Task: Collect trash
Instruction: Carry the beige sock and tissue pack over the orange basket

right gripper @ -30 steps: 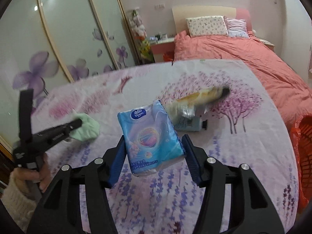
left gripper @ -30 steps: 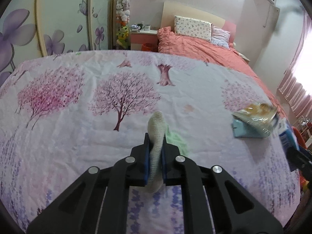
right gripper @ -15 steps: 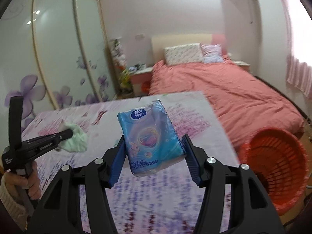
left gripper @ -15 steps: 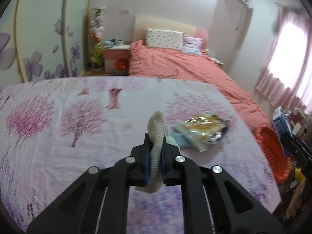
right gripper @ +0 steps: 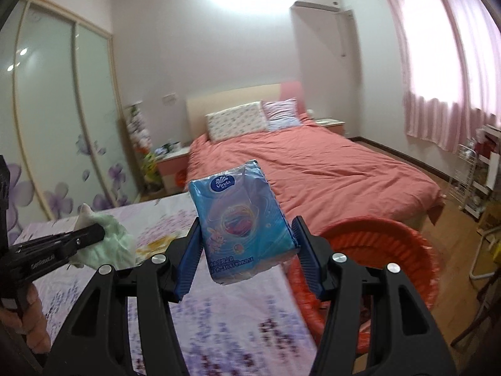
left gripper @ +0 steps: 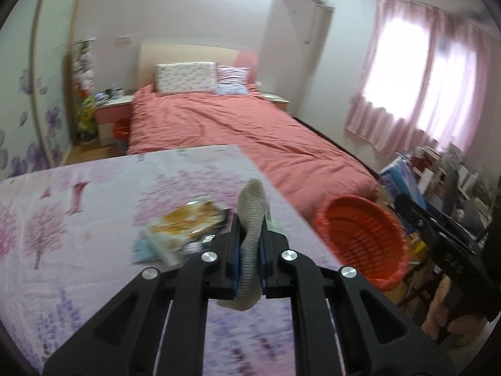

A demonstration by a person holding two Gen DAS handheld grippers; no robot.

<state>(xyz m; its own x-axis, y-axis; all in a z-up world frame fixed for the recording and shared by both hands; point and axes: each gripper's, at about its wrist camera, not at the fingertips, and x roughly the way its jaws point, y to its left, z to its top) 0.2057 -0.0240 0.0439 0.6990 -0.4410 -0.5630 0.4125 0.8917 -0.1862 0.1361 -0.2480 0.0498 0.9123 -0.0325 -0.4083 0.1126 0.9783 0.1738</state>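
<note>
Left hand-held gripper (left gripper: 249, 252) clamped tight on a crumpled pale-green cloth (left gripper: 250, 247), right hand-held gripper (right gripper: 247, 250) half-wide around a shiny blue Vinda tissue pack (right gripper: 242, 222), both above the floral surface (left gripper: 78, 219) near an orange basket (left gripper: 360, 241).

The orange basket (right gripper: 375, 250) mouth looks unobstructed beside the quilt (right gripper: 235, 329) edge, its far side crowded by clutter (left gripper: 438, 172).
</note>
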